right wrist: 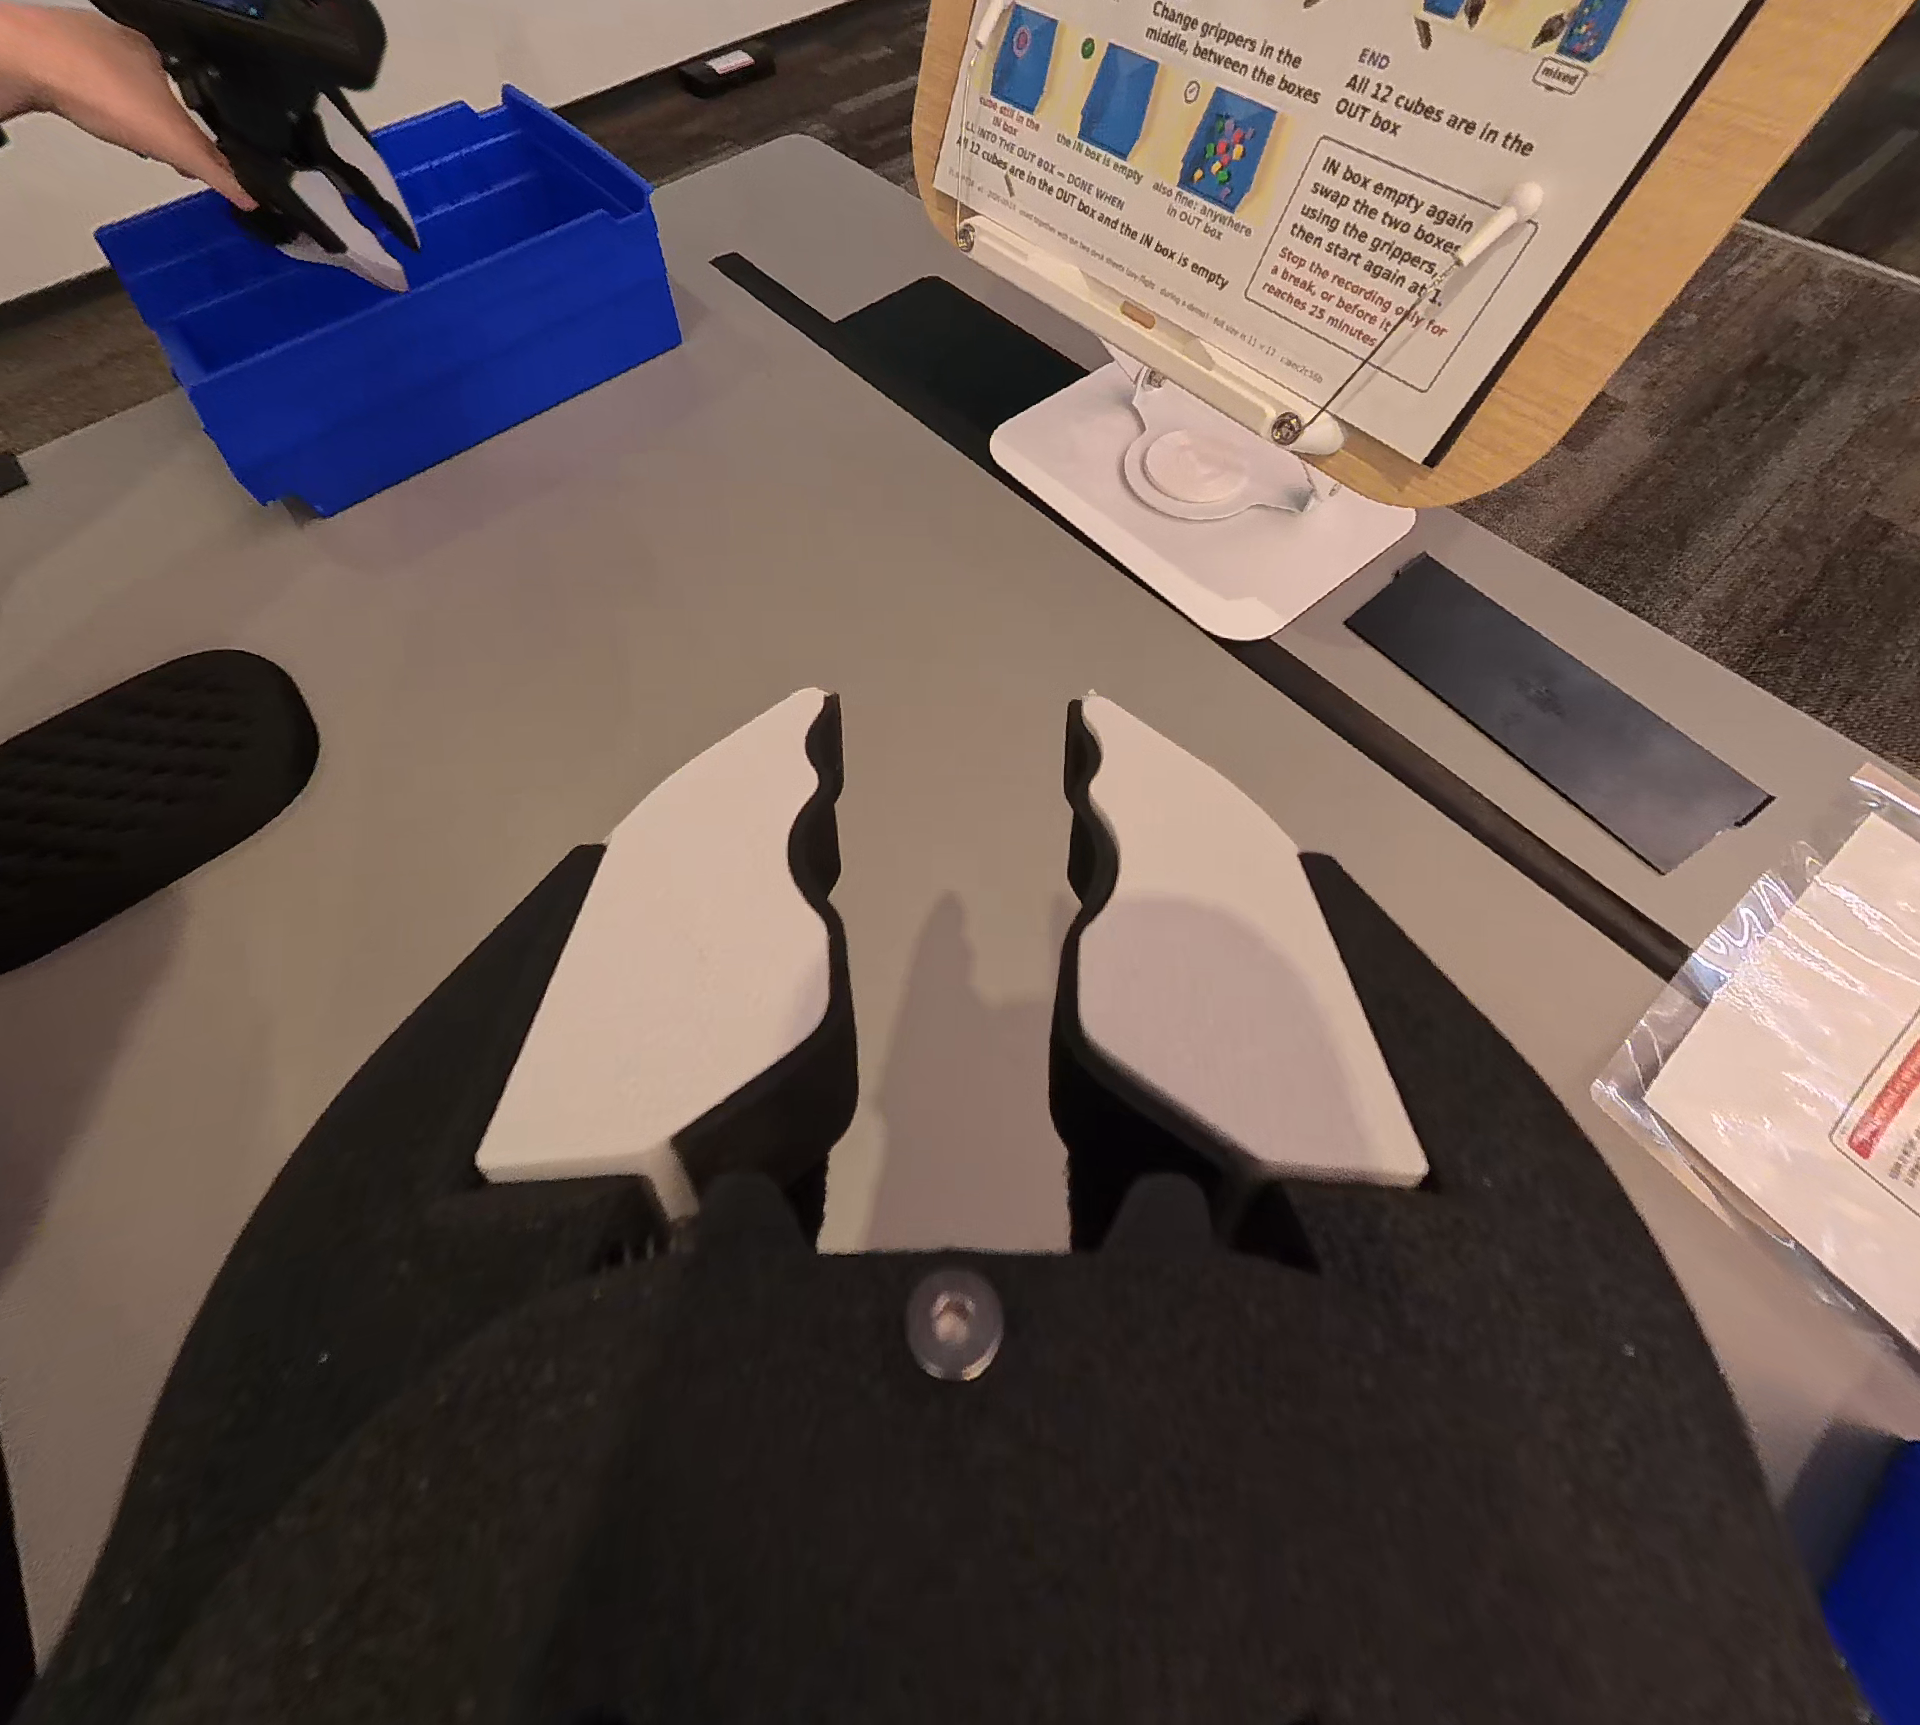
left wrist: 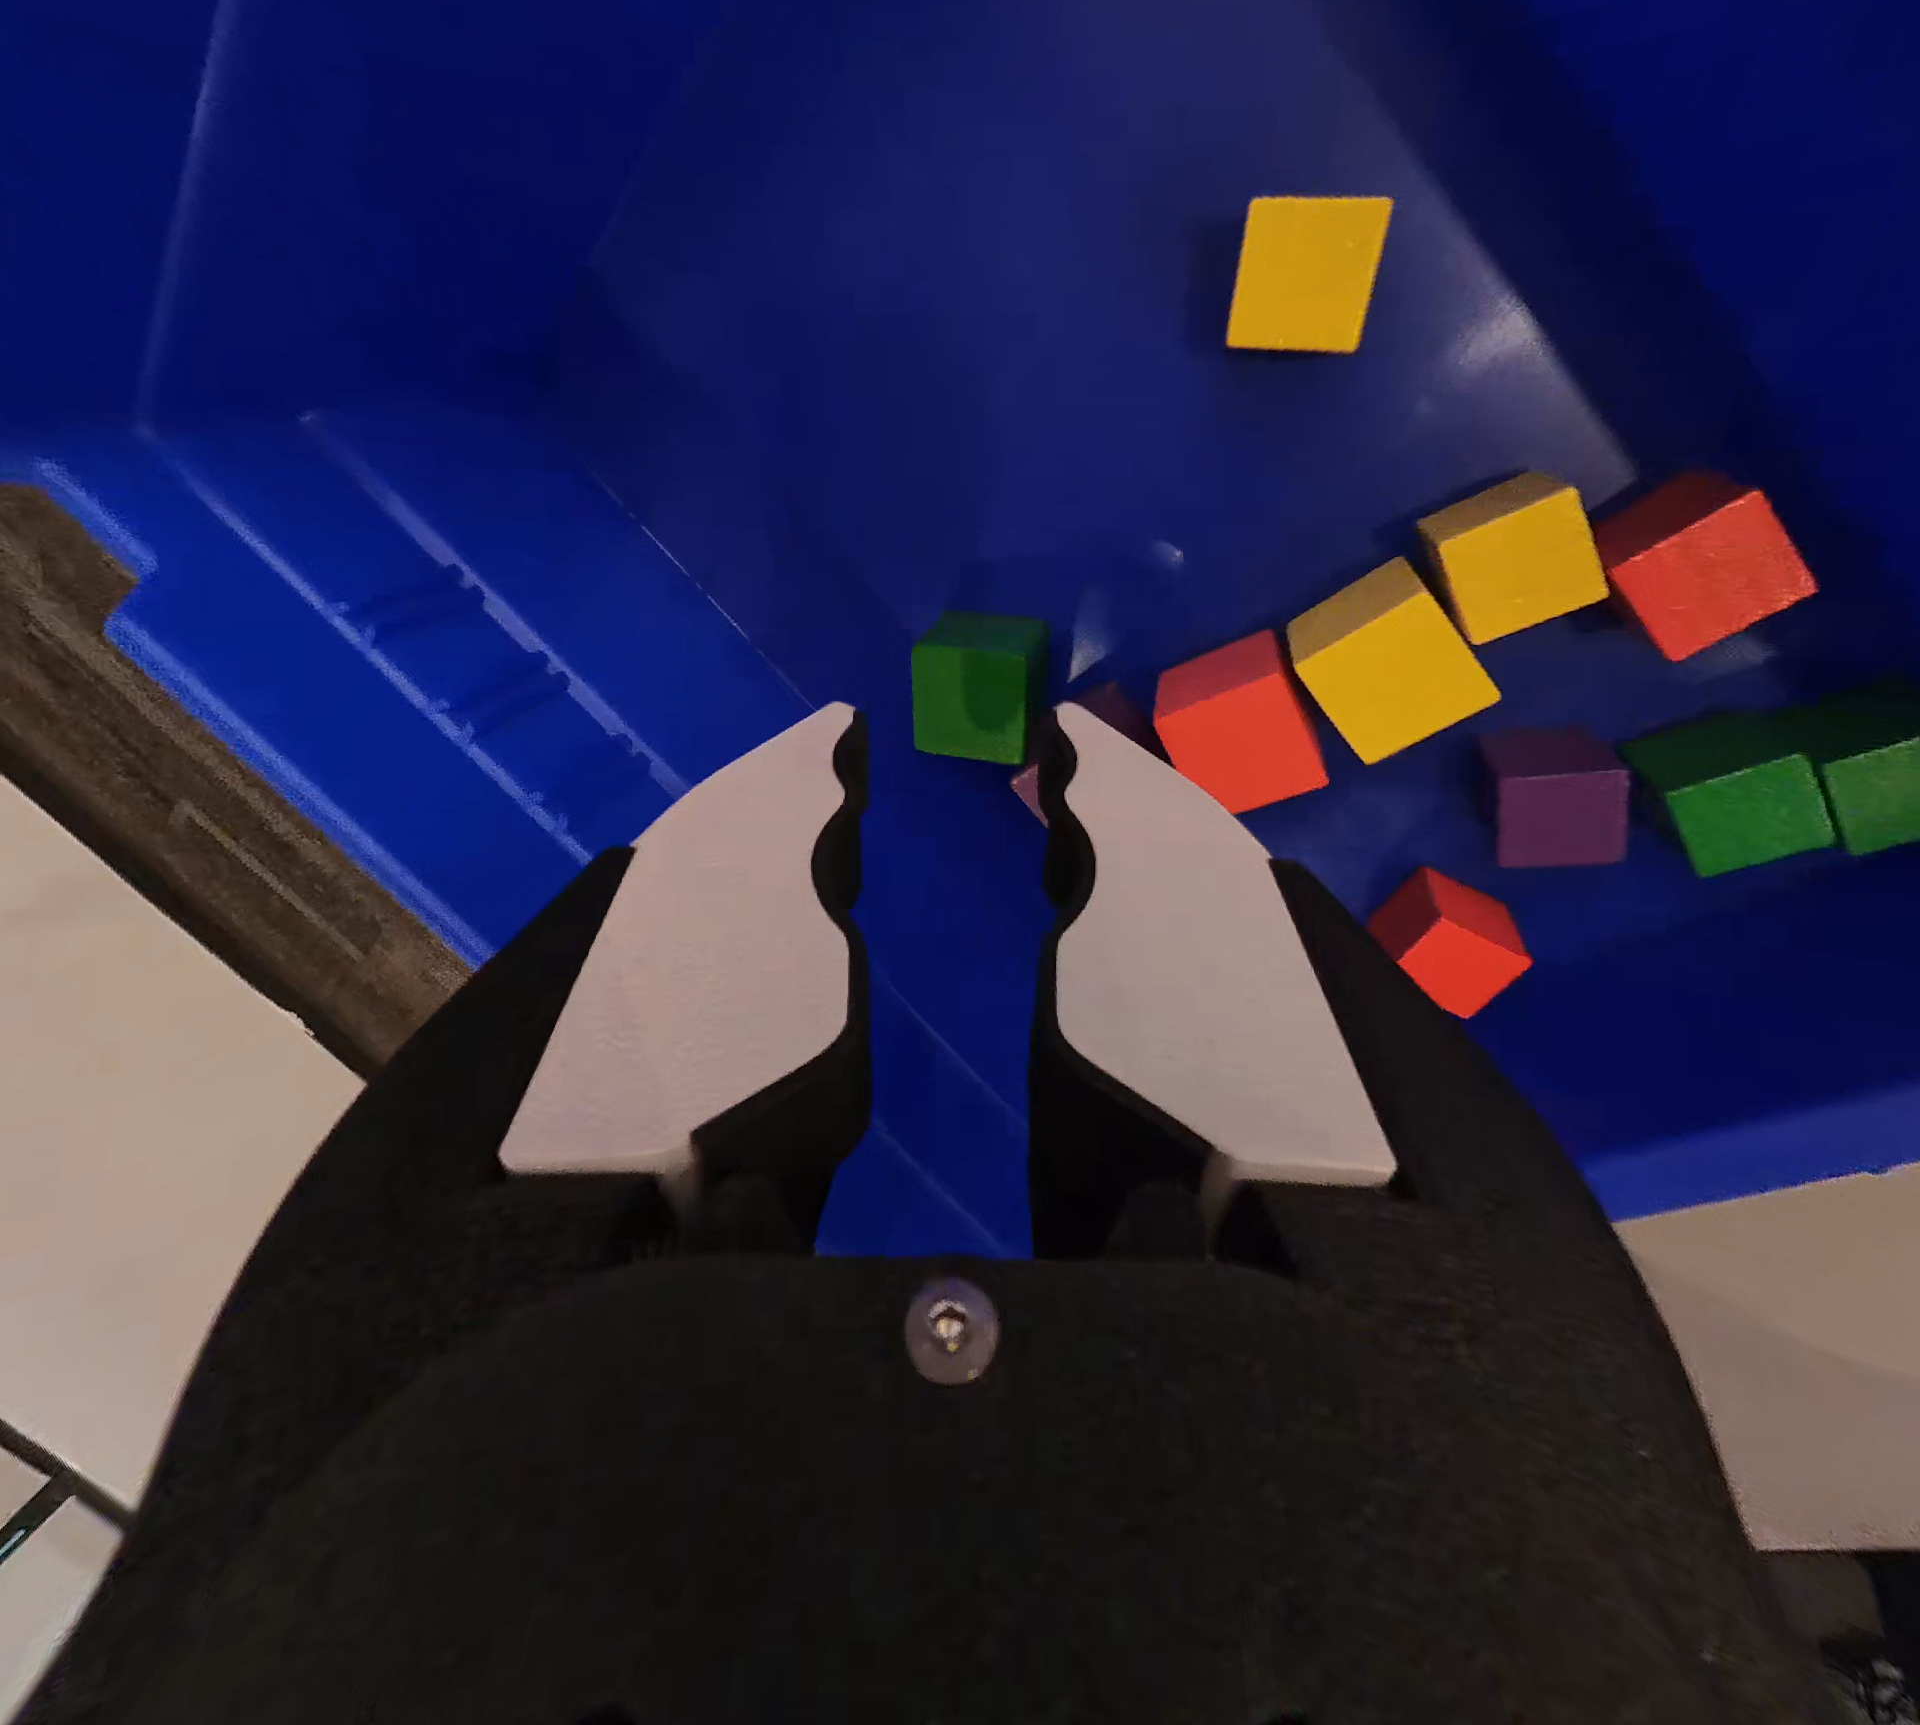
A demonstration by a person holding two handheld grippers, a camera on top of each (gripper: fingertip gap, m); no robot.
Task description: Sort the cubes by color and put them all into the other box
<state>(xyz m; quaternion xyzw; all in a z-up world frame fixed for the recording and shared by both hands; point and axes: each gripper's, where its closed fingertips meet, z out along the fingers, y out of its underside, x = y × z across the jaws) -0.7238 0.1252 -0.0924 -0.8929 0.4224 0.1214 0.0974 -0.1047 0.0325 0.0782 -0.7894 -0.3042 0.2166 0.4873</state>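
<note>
In the left wrist view, my left gripper (left wrist: pixel 956 725) is open and empty, low inside a blue box (left wrist: pixel 436 241). A green cube (left wrist: pixel 977 688) lies just beyond its fingertips. A purple cube (left wrist: pixel 1117 709) is partly hidden behind the right finger. Further right lie red cubes (left wrist: pixel 1236 719) (left wrist: pixel 1704 563) (left wrist: pixel 1449 943), yellow cubes (left wrist: pixel 1392 657) (left wrist: pixel 1512 553) (left wrist: pixel 1309 273), another purple cube (left wrist: pixel 1553 797) and two green cubes (left wrist: pixel 1745 802). My right gripper (right wrist: pixel 954 709) is open and empty above the grey table (right wrist: pixel 623 615). The right wrist view shows the left gripper (right wrist: pixel 364 252) dipping into the blue box (right wrist: pixel 436 366) at far left.
An instruction board (right wrist: pixel 1351 117) on a white stand (right wrist: pixel 1195 512) is at the far right of the table. A clear bag of papers (right wrist: pixel 1787 1052) lies at the right edge. A black chair armrest (right wrist: pixel 135 782) is at left. A blue object (right wrist: pixel 1870 1592) shows at the bottom right corner.
</note>
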